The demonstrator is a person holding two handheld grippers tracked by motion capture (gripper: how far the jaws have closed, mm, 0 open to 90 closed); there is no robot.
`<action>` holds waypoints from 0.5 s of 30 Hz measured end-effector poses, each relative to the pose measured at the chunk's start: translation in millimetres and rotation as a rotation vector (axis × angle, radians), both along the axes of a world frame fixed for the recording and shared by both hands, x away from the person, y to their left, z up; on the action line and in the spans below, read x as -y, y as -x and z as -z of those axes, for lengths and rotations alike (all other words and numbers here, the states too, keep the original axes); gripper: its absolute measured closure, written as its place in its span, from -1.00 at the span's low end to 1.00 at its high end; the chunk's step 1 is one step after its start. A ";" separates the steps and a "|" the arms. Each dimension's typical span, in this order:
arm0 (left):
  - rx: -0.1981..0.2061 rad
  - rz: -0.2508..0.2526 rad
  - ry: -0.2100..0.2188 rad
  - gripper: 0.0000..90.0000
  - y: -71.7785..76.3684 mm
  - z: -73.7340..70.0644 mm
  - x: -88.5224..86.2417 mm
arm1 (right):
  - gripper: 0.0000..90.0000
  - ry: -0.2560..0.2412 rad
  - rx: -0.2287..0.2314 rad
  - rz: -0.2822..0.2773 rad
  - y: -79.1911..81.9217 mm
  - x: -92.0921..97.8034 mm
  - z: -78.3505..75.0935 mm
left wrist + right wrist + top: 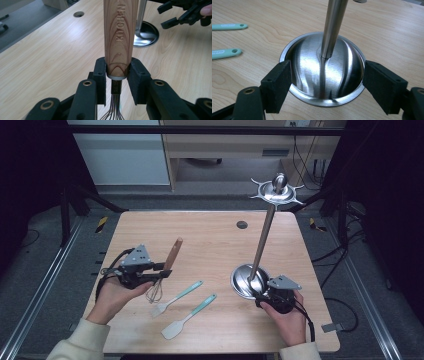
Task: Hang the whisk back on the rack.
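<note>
Near the table's left edge, the left gripper [159, 271] is clamped on a whisk [165, 269], its pads pressing the wooden handle just above the metal collar. The handle tilts up toward the far edge and the wire loops hang down close to the tabletop. Just right of it, toward the near edge, two mint-handled spatulas [187, 309] lie flat on the wood, side by side and untouched.

Toward the right edge stands a steel utensil rack [264, 242]: a domed round base on the table [210, 235], a slim pole, and a hooked crown at the top. The right gripper [325, 82] sits at the base with its jaws spread wide on either side of the dome; whether the pads touch the rim I cannot tell.

The step in hand looks like hanging the whisk, with the rack being steadied. Next, the whisk must be carried rightward and raised to the crown, which calls for finding a hanging point on the handle's end and meeting a hook without nudging the pole.
</note>
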State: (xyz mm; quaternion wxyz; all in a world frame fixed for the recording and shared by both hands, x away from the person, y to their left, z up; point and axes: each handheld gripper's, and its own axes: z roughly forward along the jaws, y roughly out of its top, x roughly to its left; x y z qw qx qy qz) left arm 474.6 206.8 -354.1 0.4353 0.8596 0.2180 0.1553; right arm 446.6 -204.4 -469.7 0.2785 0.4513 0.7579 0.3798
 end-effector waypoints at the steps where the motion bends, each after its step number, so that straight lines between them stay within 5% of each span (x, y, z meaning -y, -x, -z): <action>1: 0.001 0.008 0.001 0.55 -0.2 0.3 5.7 | -0.49 -0.001 -0.002 0.001 0.0 0.1 0.0; 7: 0.017 0.047 0.011 0.55 0.7 -3.5 36.4 | -0.50 -0.002 -0.005 0.002 -0.1 0.1 0.1; 15: 0.038 0.073 0.029 0.55 1.7 -11.1 55.8 | -0.51 -0.002 -0.004 0.003 -0.2 0.5 0.0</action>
